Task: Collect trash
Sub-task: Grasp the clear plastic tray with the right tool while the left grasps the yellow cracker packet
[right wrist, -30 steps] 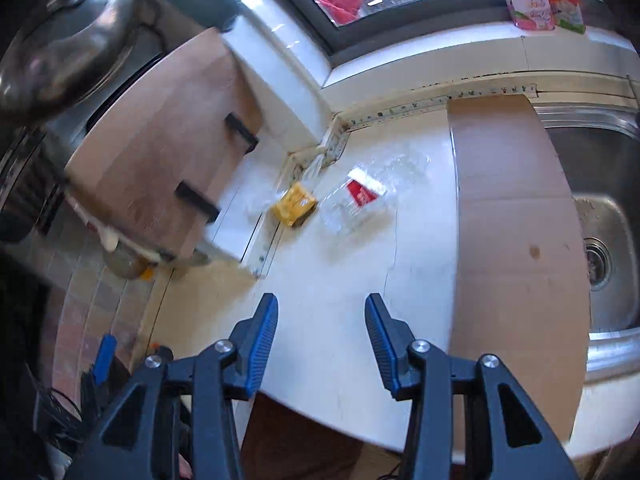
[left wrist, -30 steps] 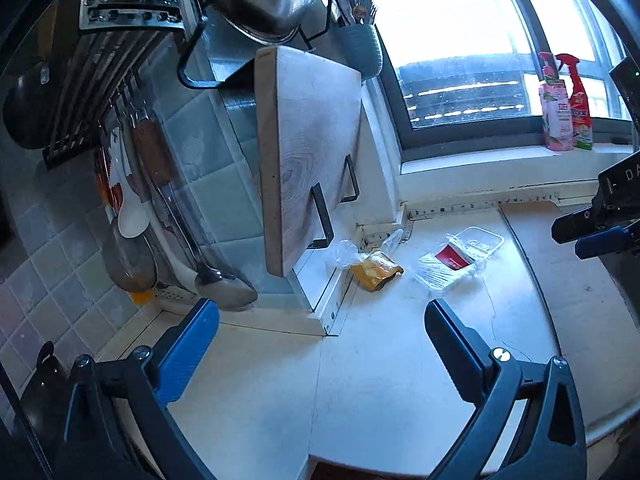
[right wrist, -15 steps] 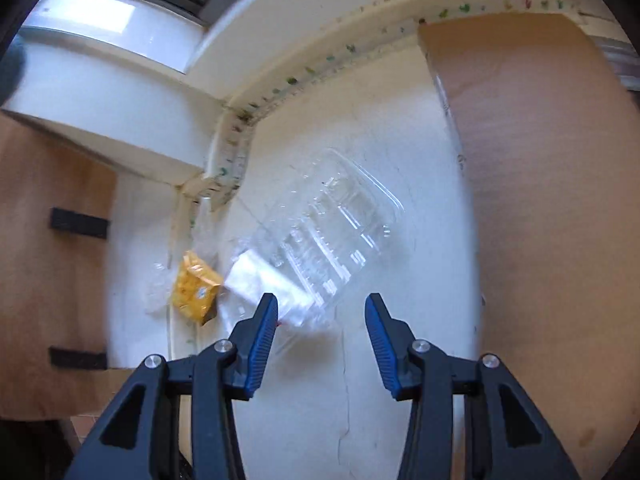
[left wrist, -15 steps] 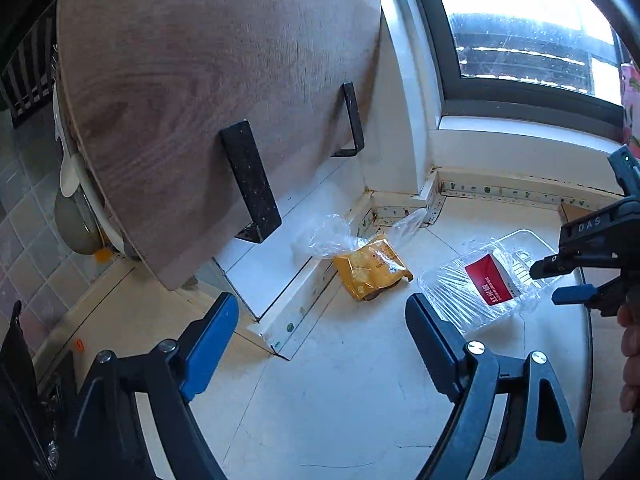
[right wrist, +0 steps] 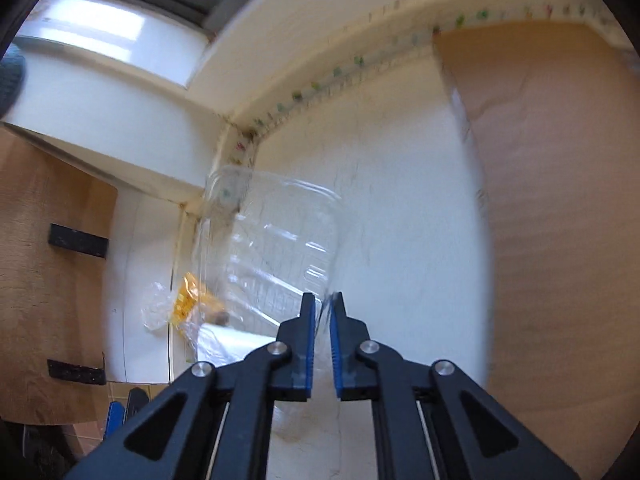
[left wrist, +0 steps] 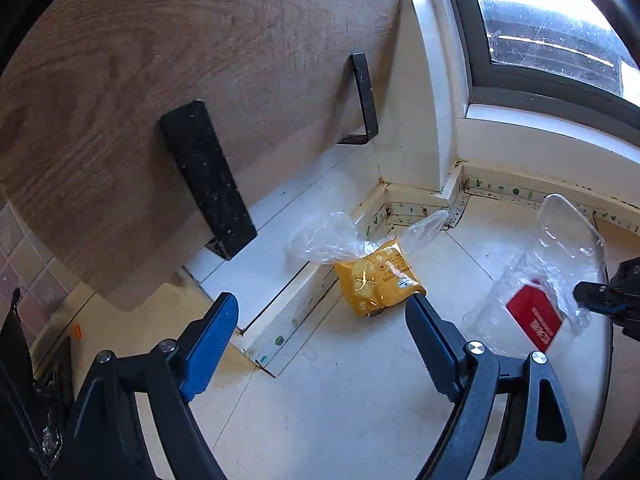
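Observation:
A clear plastic clamshell box [left wrist: 556,264] with a red label lies on the white counter; it also shows in the right wrist view [right wrist: 276,248]. My right gripper [right wrist: 323,312] is shut on the box's near edge and tilts it up. A yellow snack bag [left wrist: 378,280] with crumpled clear plastic film [left wrist: 324,236] lies by the counter corner; the bag also shows in the right wrist view [right wrist: 190,300]. My left gripper [left wrist: 320,324] is open and empty, just short of the yellow bag. The right gripper shows at the edge of the left wrist view [left wrist: 600,300].
A wooden cutting board [left wrist: 160,80] with black handles leans over the counter's left side. A raised white ledge [left wrist: 280,280] runs beneath it. A window [left wrist: 552,40] stands behind. A brown wooden board [right wrist: 560,200] covers the counter at the right.
Both grippers moved closer to the trash. My right gripper closed on the clear box's edge and lifted that side. My left gripper stayed open and neared the yellow bag.

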